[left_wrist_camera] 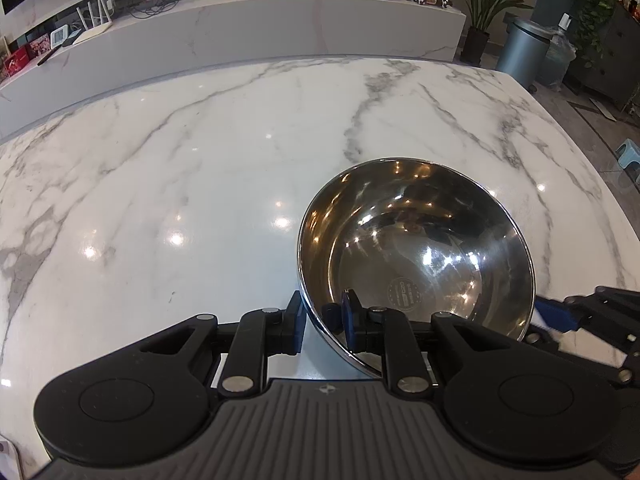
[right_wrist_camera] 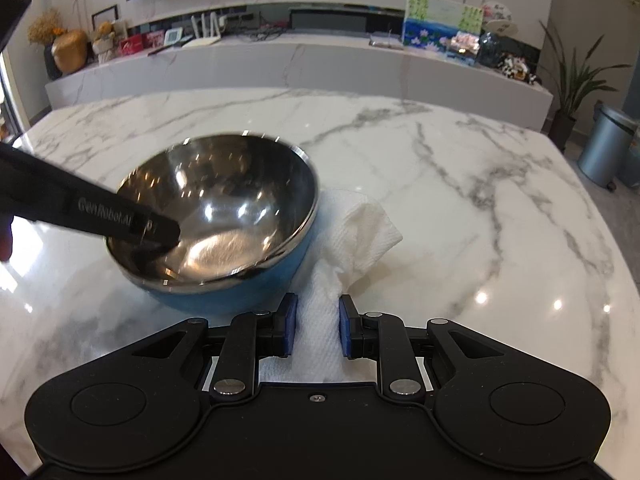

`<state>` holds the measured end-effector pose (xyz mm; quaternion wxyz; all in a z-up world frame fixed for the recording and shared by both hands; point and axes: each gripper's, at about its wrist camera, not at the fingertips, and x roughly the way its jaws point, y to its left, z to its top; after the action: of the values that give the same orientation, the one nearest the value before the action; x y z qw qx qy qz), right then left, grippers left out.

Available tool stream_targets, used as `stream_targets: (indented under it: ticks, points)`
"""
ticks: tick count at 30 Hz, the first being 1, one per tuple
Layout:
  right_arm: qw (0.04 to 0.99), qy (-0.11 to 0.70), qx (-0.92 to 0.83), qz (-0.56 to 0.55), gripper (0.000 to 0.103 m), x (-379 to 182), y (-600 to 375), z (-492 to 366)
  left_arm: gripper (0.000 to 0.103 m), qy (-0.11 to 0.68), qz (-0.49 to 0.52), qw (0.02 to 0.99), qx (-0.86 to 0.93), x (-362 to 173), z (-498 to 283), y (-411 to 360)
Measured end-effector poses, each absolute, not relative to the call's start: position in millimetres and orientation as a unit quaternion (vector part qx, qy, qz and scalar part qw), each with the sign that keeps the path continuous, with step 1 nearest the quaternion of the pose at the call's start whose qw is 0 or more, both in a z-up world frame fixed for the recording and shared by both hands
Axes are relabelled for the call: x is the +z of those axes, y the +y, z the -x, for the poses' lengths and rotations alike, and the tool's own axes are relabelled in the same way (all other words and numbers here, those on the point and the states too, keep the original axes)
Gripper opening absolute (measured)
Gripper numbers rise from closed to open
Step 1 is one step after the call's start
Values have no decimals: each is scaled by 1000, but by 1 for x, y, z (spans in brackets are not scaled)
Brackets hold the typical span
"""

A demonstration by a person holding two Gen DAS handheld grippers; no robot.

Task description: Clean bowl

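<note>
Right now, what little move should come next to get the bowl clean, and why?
Probably swing the right tool with its paper towel up over the rim and into the bowl. The left tool already pinches the bowl's rim, tilting it open toward the towel, and the towel sits just outside the bowl's blue wall, so the shiny inside looks unwiped.

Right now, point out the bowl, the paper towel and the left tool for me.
bowl (right_wrist_camera: 224,216): right wrist view, on its shiny inner wall.
paper towel (right_wrist_camera: 360,232): right wrist view, on the crumpled free end.
left tool (left_wrist_camera: 322,322): left wrist view, between its fingertips at the bowl's rim.
</note>
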<state>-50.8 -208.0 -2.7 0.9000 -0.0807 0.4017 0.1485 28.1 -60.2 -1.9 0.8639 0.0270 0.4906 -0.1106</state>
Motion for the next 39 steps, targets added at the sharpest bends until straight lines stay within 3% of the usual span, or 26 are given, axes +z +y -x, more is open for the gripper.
stream_targets:
  ticks: [4, 10, 15, 23, 32, 33, 35, 39]
  points:
    - [897, 406, 149, 88, 19, -5, -205, 50, 18, 491, -21, 863, -114, -2, -28, -58]
    - [896, 410, 146, 82, 19, -5, -207, 50, 41, 508, 1, 855, -108, -6, -29, -53]
    - [897, 408, 149, 86, 19, -3, -207, 51, 42, 517, 14, 848, -110, -7, -30, -51]
    - [910, 382, 139, 80, 19, 12, -214, 53, 14, 500, -3, 859, -106, -1, -32, -51]
    - [910, 376, 154, 80, 20, 19, -211, 56, 13, 493, 1, 865, -94, 1, -34, -48]
    - [909, 378, 156, 83, 19, 17, -209, 56, 15, 498, 8, 862, -92, 1, -34, -46]
    - [904, 386, 161, 87, 19, 14, -206, 56, 32, 511, 22, 854, -91, -1, -34, -42]
    - [897, 398, 168, 91, 19, 8, -203, 55, 39, 535, 35, 839, -87, -5, -35, -38]
